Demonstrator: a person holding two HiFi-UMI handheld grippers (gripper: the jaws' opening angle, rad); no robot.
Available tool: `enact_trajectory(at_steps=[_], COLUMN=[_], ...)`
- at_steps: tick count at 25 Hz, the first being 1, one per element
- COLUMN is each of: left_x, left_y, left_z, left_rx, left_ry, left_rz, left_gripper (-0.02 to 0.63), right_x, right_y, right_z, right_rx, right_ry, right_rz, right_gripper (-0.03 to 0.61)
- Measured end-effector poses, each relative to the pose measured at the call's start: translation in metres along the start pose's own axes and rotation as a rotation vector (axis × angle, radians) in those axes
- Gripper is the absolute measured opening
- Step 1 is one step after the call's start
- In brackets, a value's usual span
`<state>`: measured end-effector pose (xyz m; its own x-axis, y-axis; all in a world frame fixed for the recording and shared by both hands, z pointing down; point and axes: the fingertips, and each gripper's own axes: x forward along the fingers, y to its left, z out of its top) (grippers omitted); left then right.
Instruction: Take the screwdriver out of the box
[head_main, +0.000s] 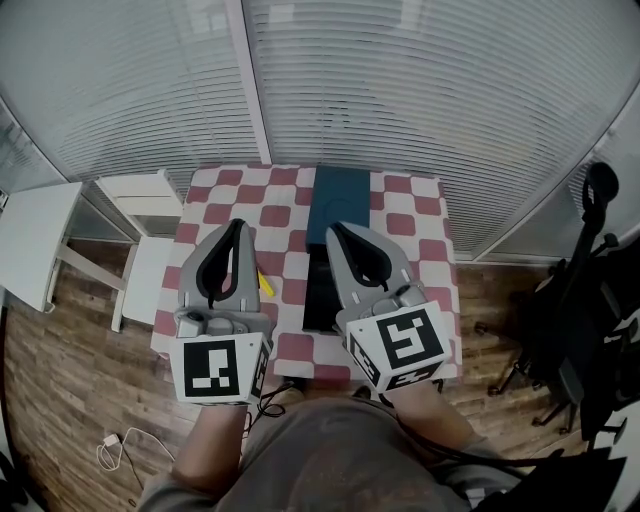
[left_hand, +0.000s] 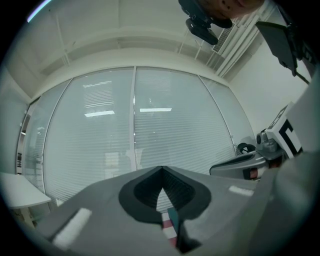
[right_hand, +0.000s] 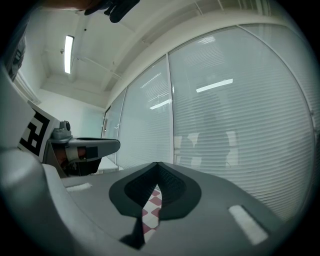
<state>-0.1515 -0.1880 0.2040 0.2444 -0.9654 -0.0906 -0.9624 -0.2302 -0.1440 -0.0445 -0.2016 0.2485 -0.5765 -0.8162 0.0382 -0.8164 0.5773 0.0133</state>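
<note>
A long dark box lies open in the middle of the checked table (head_main: 420, 225): its teal part (head_main: 341, 196) is at the far end and its black part (head_main: 318, 296) nearer me. I cannot see inside it. A small yellow object (head_main: 266, 284), perhaps the screwdriver, lies on the cloth left of the box, partly hidden by my left gripper (head_main: 238, 223). That gripper hovers over the table's left half, shut and empty. My right gripper (head_main: 333, 229) is held over the box, also shut and empty. The jaw tips meet in the left gripper view (left_hand: 161, 169) and in the right gripper view (right_hand: 158, 164).
The small table stands against windows with blinds (head_main: 430, 90). A white side table (head_main: 35, 245) and a white stool (head_main: 140, 195) stand to its left. A black stand (head_main: 592, 290) is at the right. A white cable (head_main: 118, 450) lies on the wooden floor.
</note>
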Motion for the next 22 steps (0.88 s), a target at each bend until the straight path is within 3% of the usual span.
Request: enact_trajectory(at_steps=[22], left_x=[0.0014], left_y=[0.0055], left_z=[-0.0093], left_rx=[-0.006], left_ry=[0.016], left_rz=[-0.006], left_gripper=[0.001], right_x=[0.0073], right_y=[0.0035], right_z=[-0.0073], right_rx=[0.013], right_ry=[0.009], right_rz=[0.000], right_gripper=[0.023])
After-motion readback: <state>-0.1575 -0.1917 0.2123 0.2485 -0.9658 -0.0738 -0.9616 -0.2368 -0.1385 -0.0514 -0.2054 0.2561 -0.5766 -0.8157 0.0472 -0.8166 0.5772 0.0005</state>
